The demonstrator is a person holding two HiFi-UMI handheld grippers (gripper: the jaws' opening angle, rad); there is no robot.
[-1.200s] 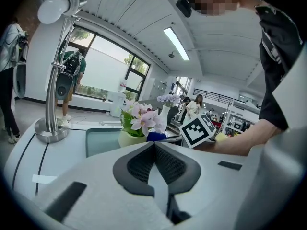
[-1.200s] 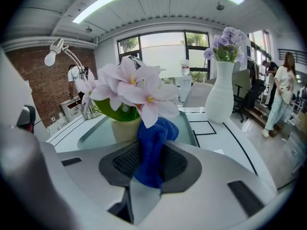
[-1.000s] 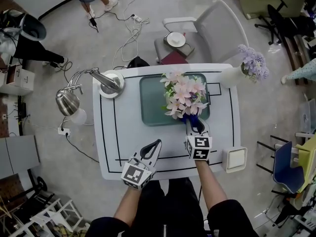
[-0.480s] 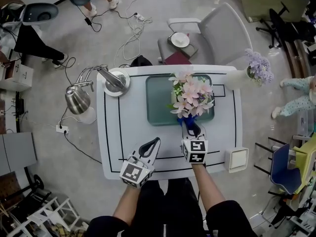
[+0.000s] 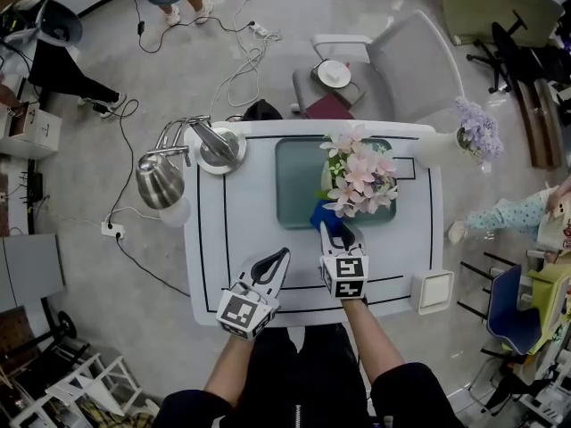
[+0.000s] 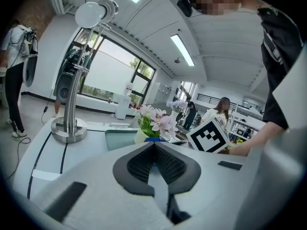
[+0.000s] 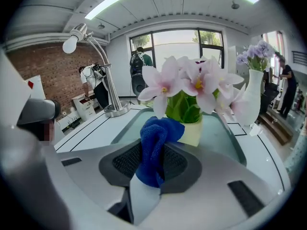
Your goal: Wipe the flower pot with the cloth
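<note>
Pinching a bunched blue terry cloth [image 7: 156, 128] between the right gripper's [image 5: 333, 232] fingers, just before the near side of the cream ceramic flower pot [image 7: 192, 132] of pink blossoms. Holding the left gripper [image 6: 154, 146], fingers pressed together on nothing, left of that pot, well apart.

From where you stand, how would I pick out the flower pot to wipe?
On the white table lies a green tray. The flower pot stands on its right half. It is short, cream, with pink blossoms; the other vase is tall with purple ones.
</note>
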